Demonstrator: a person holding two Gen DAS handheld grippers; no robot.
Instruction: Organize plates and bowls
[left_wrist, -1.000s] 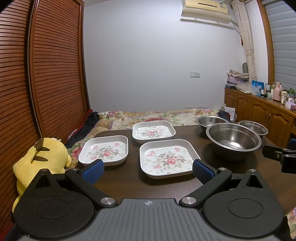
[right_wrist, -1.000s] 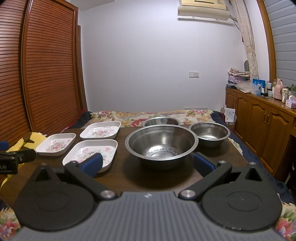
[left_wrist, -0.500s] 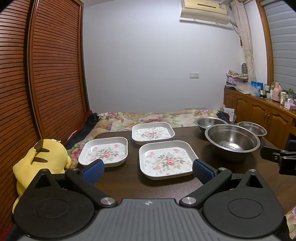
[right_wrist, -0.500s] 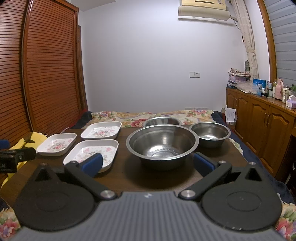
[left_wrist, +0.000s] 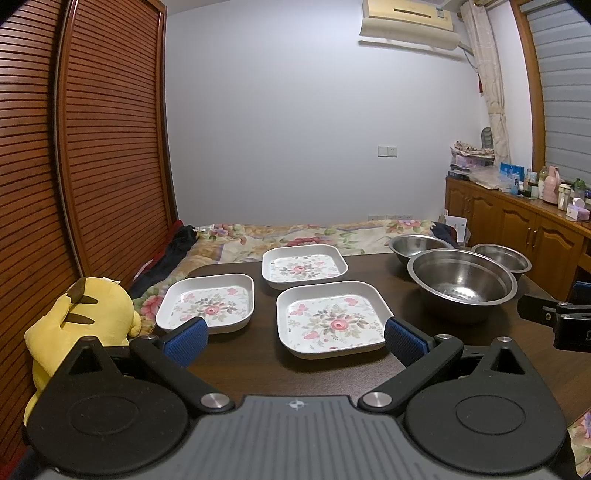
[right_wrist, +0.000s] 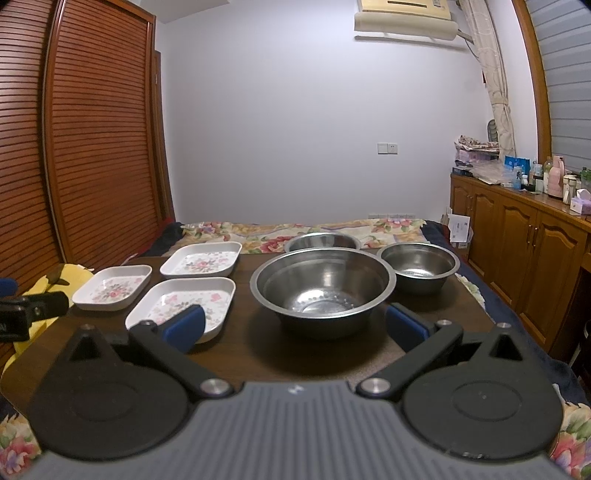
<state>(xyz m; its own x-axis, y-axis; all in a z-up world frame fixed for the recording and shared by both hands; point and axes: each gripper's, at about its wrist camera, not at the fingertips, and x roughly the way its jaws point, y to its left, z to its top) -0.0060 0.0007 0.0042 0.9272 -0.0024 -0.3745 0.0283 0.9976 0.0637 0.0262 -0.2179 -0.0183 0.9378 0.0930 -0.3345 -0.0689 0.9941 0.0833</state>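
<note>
Plates (left_wrist: 332, 320) and bowls (right_wrist: 320, 287) sit apart on the dark table (left_wrist: 258, 369), all holding nothing: three square flowered plates on its left half, three steel bowls on its right, the biggest bowl nearest. Both the left gripper (left_wrist: 293, 338) and right gripper (right_wrist: 293, 325) hover spread wide before them, gripping and touching nothing.

The large steel bowl (right_wrist: 320, 286) hides most of the far steel bowl (right_wrist: 322, 241).
</note>
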